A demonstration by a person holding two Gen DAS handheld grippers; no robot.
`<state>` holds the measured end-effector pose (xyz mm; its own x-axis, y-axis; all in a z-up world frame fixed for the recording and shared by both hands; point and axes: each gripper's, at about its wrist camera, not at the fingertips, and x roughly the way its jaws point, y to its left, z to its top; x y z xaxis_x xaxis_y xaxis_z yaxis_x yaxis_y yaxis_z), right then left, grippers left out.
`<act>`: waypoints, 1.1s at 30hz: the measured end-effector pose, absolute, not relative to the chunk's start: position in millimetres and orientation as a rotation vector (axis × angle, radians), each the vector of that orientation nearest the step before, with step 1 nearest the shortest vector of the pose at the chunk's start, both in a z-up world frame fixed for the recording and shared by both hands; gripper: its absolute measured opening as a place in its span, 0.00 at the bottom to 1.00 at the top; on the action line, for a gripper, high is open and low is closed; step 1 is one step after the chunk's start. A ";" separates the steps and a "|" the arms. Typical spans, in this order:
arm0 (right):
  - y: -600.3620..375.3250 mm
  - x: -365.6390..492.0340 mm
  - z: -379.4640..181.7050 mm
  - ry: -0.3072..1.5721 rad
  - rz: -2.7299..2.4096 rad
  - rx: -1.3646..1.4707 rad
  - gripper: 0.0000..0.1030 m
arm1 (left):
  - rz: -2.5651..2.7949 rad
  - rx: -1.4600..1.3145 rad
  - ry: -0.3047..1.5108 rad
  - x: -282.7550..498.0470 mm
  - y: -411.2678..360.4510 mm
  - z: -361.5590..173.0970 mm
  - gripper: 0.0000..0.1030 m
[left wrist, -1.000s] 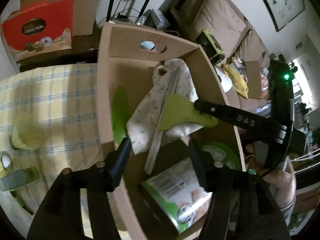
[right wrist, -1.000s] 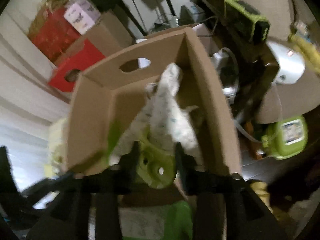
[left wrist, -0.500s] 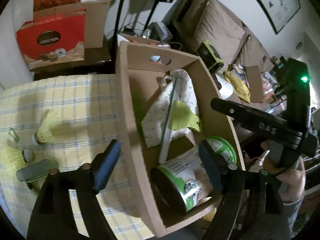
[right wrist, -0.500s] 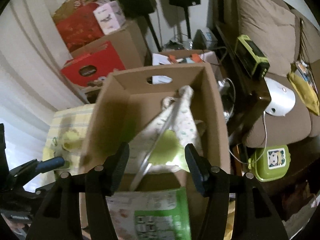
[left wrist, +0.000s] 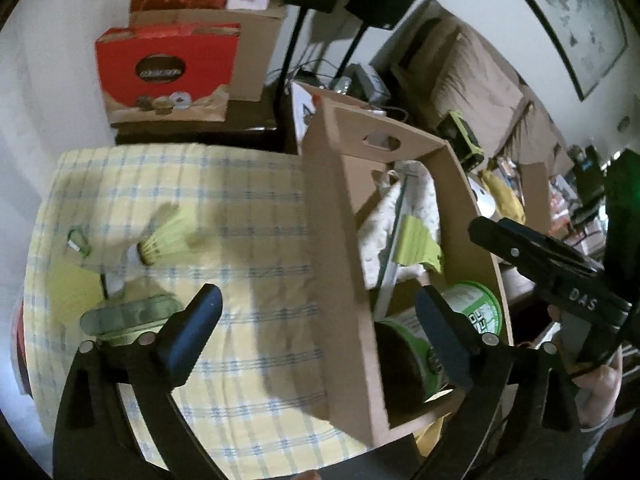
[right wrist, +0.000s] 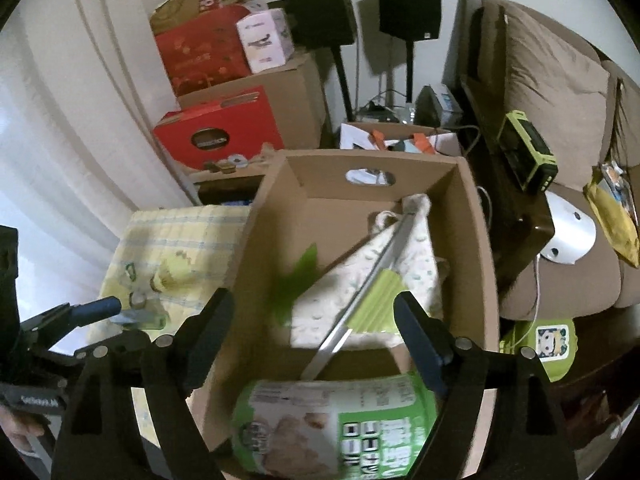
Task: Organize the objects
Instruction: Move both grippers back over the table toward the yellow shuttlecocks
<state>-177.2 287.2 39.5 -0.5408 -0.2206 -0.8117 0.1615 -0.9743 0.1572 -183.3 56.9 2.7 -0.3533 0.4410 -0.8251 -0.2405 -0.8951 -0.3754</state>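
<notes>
An open cardboard box holds a white patterned cloth, a scraper with a green head and a metal handle, and a green can lying on its side. My right gripper hovers above the box, jaws opening, nothing between the pads. My left gripper straddles the box's left wall from above; its jaws are opening too, pads touching nothing. Yellow shuttlecocks, a green carabiner and a greenish case lie on the checked tablecloth.
Red gift boxes and brown cartons are stacked behind the table. Two speakers on stands stand at the wall. A brown sofa with a green device on its arm is right of the box.
My right gripper has let go of the scraper's green head, which now lies on the cloth. Both grippers have pulled back and up with jaws widening; the left one shifted over the box's left wall.
</notes>
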 end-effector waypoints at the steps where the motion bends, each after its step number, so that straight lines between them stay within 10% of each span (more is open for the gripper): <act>1: 283.8 -176.1 39.9 -0.093 -2.573 1.367 0.81 | 2.268 -1.487 -0.278 -183.9 51.6 1.2 1.00; 33: 155.6 -163.8 34.5 0.069 -2.452 1.295 0.87 | 2.593 -1.526 -0.258 -161.4 -95.2 -4.9 1.00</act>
